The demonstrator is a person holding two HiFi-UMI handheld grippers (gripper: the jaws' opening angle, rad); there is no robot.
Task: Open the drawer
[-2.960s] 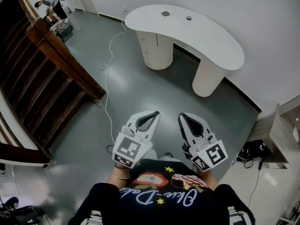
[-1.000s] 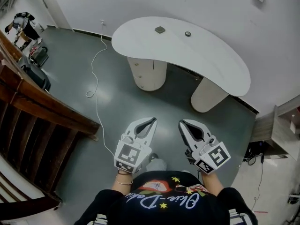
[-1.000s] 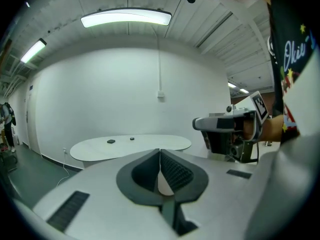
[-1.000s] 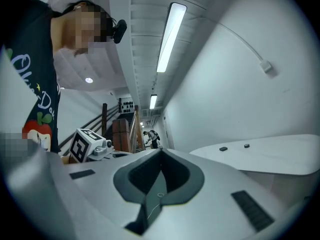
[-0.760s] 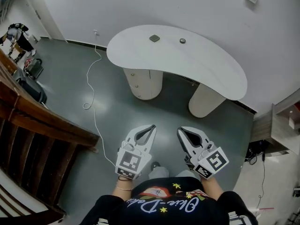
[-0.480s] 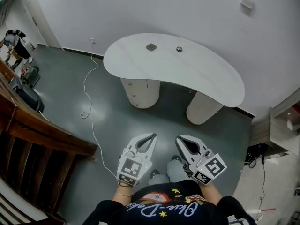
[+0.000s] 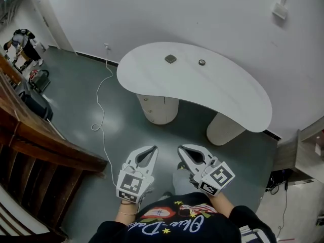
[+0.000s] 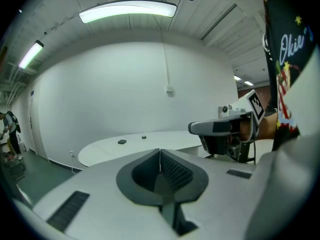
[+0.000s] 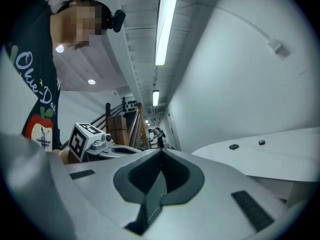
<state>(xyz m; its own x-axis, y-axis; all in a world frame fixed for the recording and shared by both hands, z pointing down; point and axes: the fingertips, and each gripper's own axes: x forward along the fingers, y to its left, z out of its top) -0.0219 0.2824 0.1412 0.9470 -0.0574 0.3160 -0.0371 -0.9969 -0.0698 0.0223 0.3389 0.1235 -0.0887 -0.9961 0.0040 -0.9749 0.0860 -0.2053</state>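
Both tongs hang low in front of me, well short of the white kidney-shaped counter [image 7: 223,92]. The left tongs [image 7: 152,149] have their jaws pressed together with nothing between them. The right tongs [image 7: 180,149] are the same, closed and empty.

The drawer [image 7: 152,108] looks to be in the rounded white pedestal under the counter's left end. Faint small knobs show on its curved front. It seems fully in, and nothing is touching it yet. How many drawers there are, I can't make out from here.

To do this well, I'd come right up to the counter and bring one pair of tongs down to knob height. I'd spread its jaws before arriving, then clamp square on one knob. That front is curved, so the pull should run straight out from the pedestal, not sideways. The thin white cable [image 7: 104,97] on the floor left of the counter is worth stepping around.
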